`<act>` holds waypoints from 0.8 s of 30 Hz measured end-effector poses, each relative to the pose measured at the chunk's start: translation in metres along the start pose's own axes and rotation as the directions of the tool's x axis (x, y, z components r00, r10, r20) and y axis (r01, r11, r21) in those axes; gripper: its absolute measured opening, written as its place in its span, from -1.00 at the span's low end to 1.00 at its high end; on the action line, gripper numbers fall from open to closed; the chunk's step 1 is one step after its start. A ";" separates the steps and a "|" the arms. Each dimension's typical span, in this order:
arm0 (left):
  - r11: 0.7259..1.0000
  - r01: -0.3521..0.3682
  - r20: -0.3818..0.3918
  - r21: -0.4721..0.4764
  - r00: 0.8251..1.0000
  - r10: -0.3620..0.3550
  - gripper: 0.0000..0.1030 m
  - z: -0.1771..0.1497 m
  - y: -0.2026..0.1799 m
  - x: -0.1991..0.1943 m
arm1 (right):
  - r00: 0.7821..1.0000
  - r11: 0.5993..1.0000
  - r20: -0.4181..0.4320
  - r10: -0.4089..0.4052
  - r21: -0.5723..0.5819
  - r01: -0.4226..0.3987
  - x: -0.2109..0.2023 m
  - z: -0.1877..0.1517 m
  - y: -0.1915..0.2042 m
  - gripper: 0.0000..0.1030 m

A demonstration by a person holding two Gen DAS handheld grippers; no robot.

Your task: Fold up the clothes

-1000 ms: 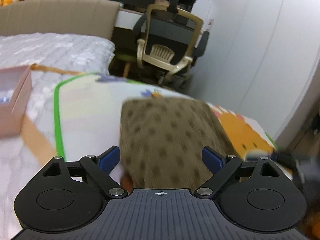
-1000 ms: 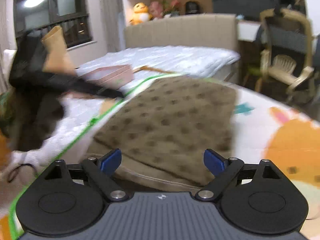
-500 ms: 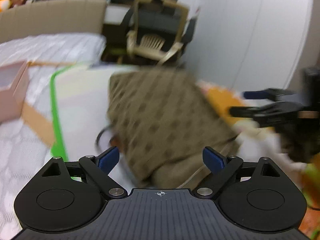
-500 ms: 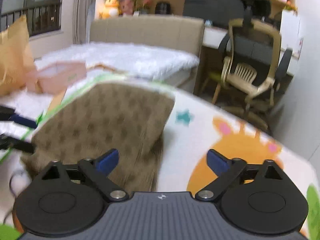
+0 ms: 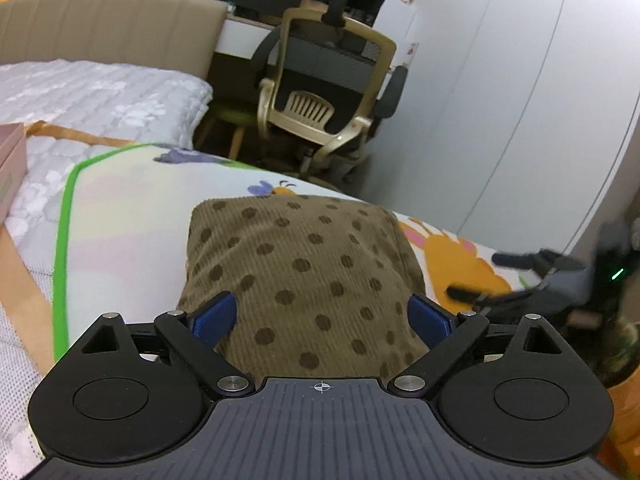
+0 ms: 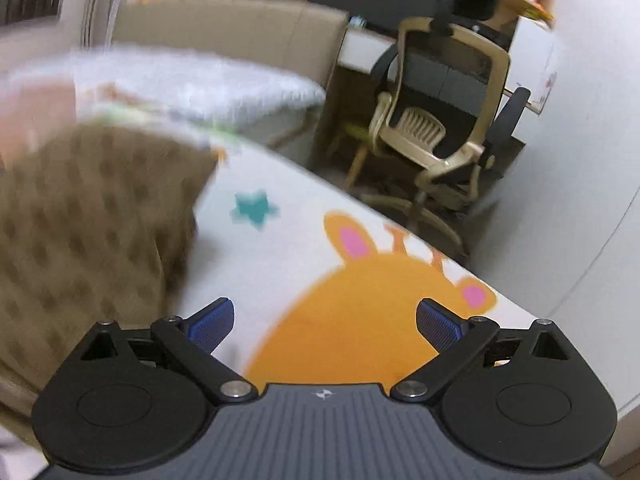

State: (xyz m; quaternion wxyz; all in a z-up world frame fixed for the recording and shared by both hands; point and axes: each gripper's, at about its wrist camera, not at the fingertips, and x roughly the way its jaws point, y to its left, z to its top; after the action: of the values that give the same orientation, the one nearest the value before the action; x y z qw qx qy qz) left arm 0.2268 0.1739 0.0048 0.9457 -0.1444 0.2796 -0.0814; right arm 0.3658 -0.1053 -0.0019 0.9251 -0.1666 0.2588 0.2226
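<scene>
folded dotted garment (image 5: 308, 280) on mat (image 5: 120, 220); both jaws apparently wide.

The right gripper (image 6: 325, 322) is seen with its jaws spread wide, nothing between them, above a play mat (image 6: 304, 240) printed with an orange animal and a teal star. A brown dotted garment (image 6: 88, 216), blurred, is laid on the mat at the left. An office chair (image 6: 444, 120) is seen behind, beside the bed (image 6: 192, 84).

Both wrist views low over mat (image 5: 120, 216), facing chair (image 5: 320, 112)
</scene>
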 end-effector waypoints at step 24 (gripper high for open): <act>0.995 -0.098 -0.056 0.035 0.993 0.100 0.88 -0.001 0.019 0.024 | 0.996 0.989 -0.028 0.084 0.122 -0.080 0.080 0.026 0.041 1.00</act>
State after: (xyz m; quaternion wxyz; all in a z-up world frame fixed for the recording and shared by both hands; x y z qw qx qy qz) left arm 0.2472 0.1858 -0.0142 0.9423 -0.1127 0.3123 -0.0429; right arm 0.4177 -0.0340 -0.0331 0.9191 -0.1033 0.2935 0.2417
